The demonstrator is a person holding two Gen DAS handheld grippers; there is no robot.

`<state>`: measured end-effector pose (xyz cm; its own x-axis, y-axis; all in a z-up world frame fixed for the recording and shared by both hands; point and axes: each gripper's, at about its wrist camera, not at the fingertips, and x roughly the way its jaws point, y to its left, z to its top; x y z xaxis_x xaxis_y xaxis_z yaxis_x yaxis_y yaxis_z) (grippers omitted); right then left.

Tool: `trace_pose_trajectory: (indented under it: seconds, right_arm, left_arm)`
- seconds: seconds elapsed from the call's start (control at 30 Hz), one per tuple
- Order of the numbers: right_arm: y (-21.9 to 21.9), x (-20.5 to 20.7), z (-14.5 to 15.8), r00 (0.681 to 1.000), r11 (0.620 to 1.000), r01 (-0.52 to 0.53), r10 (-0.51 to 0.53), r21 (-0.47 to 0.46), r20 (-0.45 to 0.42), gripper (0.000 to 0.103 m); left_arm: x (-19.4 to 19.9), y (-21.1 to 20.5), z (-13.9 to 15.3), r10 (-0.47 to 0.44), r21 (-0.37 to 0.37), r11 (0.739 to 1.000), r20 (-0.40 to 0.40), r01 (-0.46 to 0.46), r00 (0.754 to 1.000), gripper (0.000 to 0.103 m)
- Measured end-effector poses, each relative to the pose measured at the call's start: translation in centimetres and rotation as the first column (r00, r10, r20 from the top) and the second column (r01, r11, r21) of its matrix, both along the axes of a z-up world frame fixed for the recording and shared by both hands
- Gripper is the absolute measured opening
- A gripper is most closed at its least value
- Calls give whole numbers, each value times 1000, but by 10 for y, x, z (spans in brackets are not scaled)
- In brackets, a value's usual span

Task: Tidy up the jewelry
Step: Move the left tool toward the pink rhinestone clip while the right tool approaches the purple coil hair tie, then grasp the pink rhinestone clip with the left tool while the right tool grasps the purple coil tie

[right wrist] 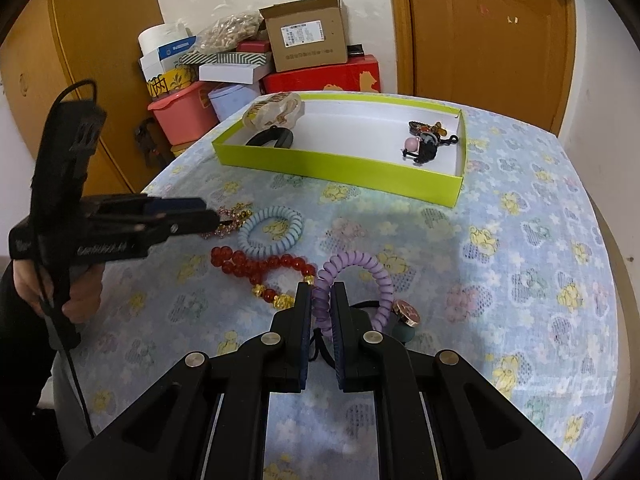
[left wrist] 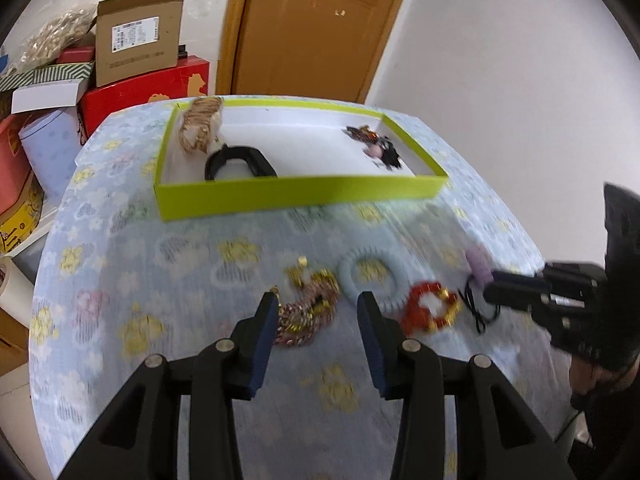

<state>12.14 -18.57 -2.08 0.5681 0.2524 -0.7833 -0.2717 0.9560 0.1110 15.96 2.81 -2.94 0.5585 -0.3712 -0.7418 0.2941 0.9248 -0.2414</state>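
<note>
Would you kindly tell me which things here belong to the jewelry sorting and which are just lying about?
Part of the job:
green tray
purple coil band
blue coil band
red bead bracelet
gold chain piece

Lying about:
cardboard box
red box
pink tub

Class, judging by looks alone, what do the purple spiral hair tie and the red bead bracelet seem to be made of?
Purple spiral hair tie: likely matte, soft plastic, given its telephone-cord coils. Red bead bracelet: glossy translucent beads, glass or resin, with shiny gold-coloured spacers.
</note>
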Motion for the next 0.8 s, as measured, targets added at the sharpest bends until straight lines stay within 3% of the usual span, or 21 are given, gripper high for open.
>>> trace_pose_trajectory:
  seconds: [0.2,0.4,0.47,0.63,0.8]
  right_arm:
    - [-3,-5,0,1000,1000,9,-9,8,-6,10]
    - [-5,-8,2,1000,1000,14,-13,8,-5,10]
    - [-6,-9,3,1000,1000,16,-16,6,-2,10]
    - [-9,-9,5,1000,1000,21,-21,7,2,10]
    - [-7,-11,7,1000,1000,16,-16,10,6,10]
  left_arm:
    - [-11,-6,1,-26,43,999,18,25,999,43]
    - [-1,-12,-1,-9,130,991,57,2,998,41]
    - [0,-17,-3,-15,164,987,66,4,998,28]
    - [-7,-22,-4,-25,184,983,79,10,997,15]
    - [-15,-26,-7,-48,199,979,66,34,997,17]
